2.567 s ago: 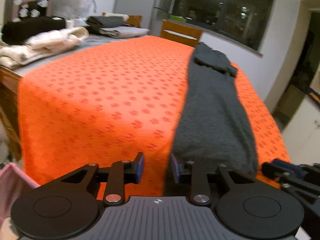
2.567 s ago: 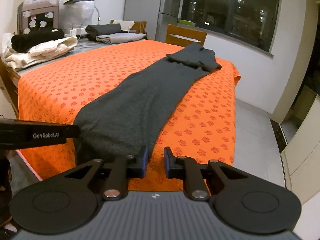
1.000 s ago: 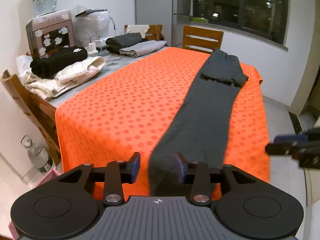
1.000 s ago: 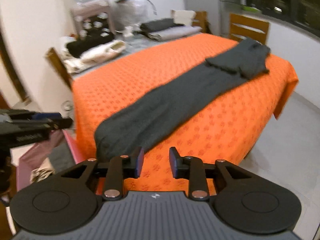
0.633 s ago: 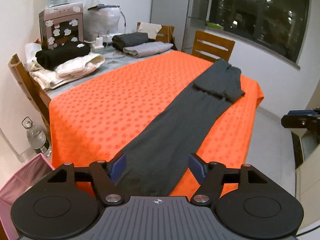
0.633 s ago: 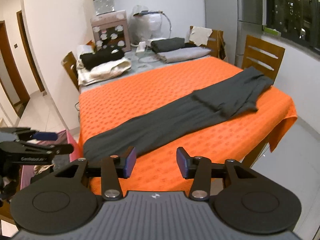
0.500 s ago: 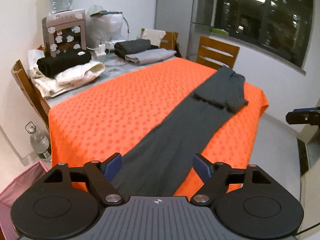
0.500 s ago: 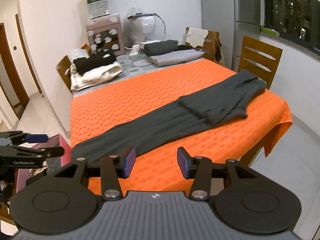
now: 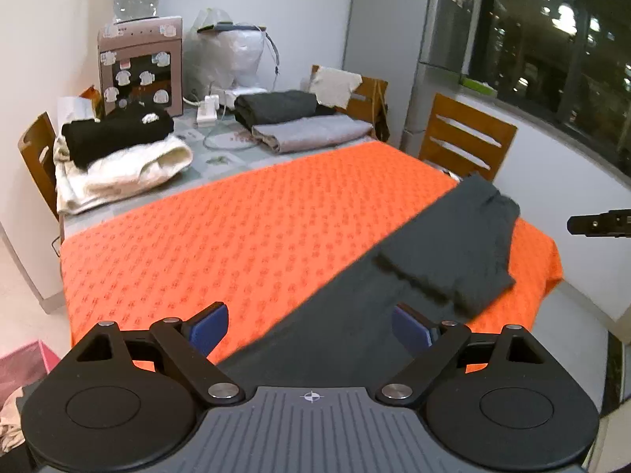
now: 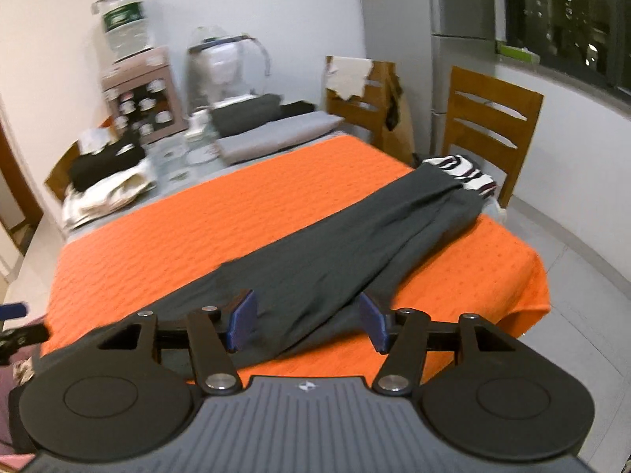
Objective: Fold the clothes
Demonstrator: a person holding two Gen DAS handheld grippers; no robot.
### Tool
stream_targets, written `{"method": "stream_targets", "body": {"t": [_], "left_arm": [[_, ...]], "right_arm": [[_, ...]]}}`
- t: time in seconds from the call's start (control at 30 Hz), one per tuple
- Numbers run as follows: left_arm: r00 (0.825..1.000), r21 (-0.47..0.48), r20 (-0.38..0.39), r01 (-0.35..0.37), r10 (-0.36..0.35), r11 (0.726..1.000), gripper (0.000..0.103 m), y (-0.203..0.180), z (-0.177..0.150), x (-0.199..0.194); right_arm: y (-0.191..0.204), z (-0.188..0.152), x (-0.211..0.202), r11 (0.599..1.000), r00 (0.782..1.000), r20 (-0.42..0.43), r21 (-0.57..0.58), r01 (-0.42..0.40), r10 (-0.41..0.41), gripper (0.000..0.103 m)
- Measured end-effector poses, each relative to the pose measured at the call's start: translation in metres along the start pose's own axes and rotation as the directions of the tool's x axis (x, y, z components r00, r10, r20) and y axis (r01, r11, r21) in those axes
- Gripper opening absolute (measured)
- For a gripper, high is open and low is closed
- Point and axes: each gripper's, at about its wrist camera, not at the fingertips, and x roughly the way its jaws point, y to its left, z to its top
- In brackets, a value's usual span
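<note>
A long dark grey garment (image 9: 414,272) lies diagonally on the orange cloth (image 9: 236,228), its far end folded back on itself; in the right wrist view the dark grey garment (image 10: 355,244) reaches the far corner of the orange cloth (image 10: 189,220). My left gripper (image 9: 309,329) hovers over the garment's near part, jaws opening wide, pads clear of the fabric. My right gripper (image 10: 307,321) hangs above the garment's near end, jaws also opening, nothing pressed between them. The right gripper's tip (image 9: 591,224) shows at the right edge of the left wrist view.
Folded clothes sit at the table's back: a black and cream pile (image 9: 118,153) and a dark and grey pile (image 9: 299,122). A boxed water bottle (image 9: 140,51) stands behind. Wooden chairs (image 9: 465,138) flank the far side. A striped garment (image 10: 465,173) lies on a chair. A pink bin (image 9: 19,366) stands lower left.
Both grippers let go of the garment's end, opened, and pulled back and up from the table. The views swung right along the garment, which stays lying flat on the cloth.
</note>
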Motion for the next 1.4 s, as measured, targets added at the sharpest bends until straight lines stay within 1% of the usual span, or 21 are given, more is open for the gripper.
{"method": "stream_targets", "body": {"t": [0.17, 0.27, 0.33, 0.43, 0.57, 0.7, 0.73, 0.8, 0.83, 0.9, 0.93, 1.0, 1.1, 1.17, 1.23, 1.33, 1.4], "left_arm": [[0.997, -0.038, 0.01, -0.081, 0.082, 0.996, 0.091, -0.026, 0.022, 0.024], [0.99, -0.077, 0.01, -0.143, 0.144, 0.987, 0.091, -0.044, 0.033, 0.039], [0.982, -0.104, -0.003, -0.189, 0.19, 0.976, 0.091, -0.058, 0.041, 0.049], [0.971, -0.16, -0.014, -0.236, 0.237, 0.959, 0.091, -0.078, 0.051, 0.061], [0.955, -0.22, -0.038, -0.296, 0.295, 0.929, 0.091, -0.102, 0.06, 0.074], [0.936, -0.249, -0.052, -0.349, 0.348, 0.903, 0.091, -0.125, 0.065, 0.08], [0.932, -0.253, -0.055, -0.361, 0.36, 0.897, 0.091, -0.131, 0.066, 0.081], [0.923, -0.255, -0.057, -0.382, 0.381, 0.888, 0.091, -0.139, 0.066, 0.08], [0.918, -0.257, -0.059, -0.393, 0.391, 0.883, 0.091, -0.143, 0.065, 0.08], [0.91, -0.271, -0.067, -0.41, 0.408, 0.871, 0.091, -0.148, 0.063, 0.08], [0.908, -0.28, -0.073, -0.416, 0.413, 0.865, 0.091, -0.149, 0.061, 0.08], [0.903, -0.294, -0.082, -0.426, 0.422, 0.855, 0.091, -0.152, 0.059, 0.081], [0.898, -0.312, -0.088, -0.435, 0.43, 0.845, 0.091, -0.155, 0.057, 0.082], [0.897, -0.321, -0.083, -0.436, 0.433, 0.841, 0.091, -0.155, 0.057, 0.082], [0.896, -0.333, -0.075, -0.437, 0.438, 0.836, 0.091, -0.154, 0.058, 0.082], [0.893, -0.355, -0.067, -0.437, 0.444, 0.826, 0.091, -0.152, 0.059, 0.081], [0.891, -0.372, -0.066, -0.439, 0.449, 0.818, 0.091, -0.149, 0.058, 0.078]], "right_arm": [[-0.076, 0.043, 0.053, 0.998, 1.0, 0.001, 0.065, 0.002, -0.002, 0.064], [-0.121, 0.066, 0.091, 0.994, 1.0, -0.007, 0.104, -0.019, 0.019, 0.064], [-0.15, 0.079, 0.118, 0.99, 0.999, -0.015, 0.133, -0.035, 0.037, 0.063], [-0.189, 0.099, 0.161, 0.978, 0.996, -0.041, 0.197, -0.07, 0.079, 0.055], [-0.228, 0.116, 0.217, 0.965, 0.99, -0.081, 0.245, -0.092, 0.115, 0.05], [-0.244, 0.126, 0.266, 0.966, 0.986, -0.127, 0.248, -0.077, 0.111, 0.045], [-0.247, 0.128, 0.274, 0.965, 0.984, -0.138, 0.251, -0.075, 0.113, 0.044], [-0.252, 0.129, 0.288, 0.962, 0.981, -0.15, 0.26, -0.079, 0.121, 0.032], [-0.254, 0.13, 0.293, 0.962, 0.98, -0.151, 0.26, -0.084, 0.127, 0.028], [-0.257, 0.131, 0.302, 0.961, 0.979, -0.153, 0.261, -0.095, 0.138, 0.006], [-0.257, 0.132, 0.304, 0.96, 0.978, -0.148, 0.259, -0.105, 0.147, 0.003], [-0.254, 0.134, 0.302, 0.961, 0.978, -0.127, 0.246, -0.13, 0.165, 0.001], [-0.241, 0.142, 0.288, 0.968, 0.978, -0.078, 0.176, -0.177, 0.193, 0.001], [-0.225, 0.147, 0.275, 0.97, 0.973, -0.047, 0.101, -0.22, 0.226, 0.001], [-0.201, 0.151, 0.259, 0.961, 0.96, -0.034, 0.0, -0.277, 0.277, 0.001], [-0.157, 0.148, 0.238, 0.914, 0.928, -0.049, -0.162, -0.372, 0.369, 0.001], [-0.125, 0.14, 0.227, 0.859, 0.9, -0.083, -0.27, -0.434, 0.429, 0.001]]}}
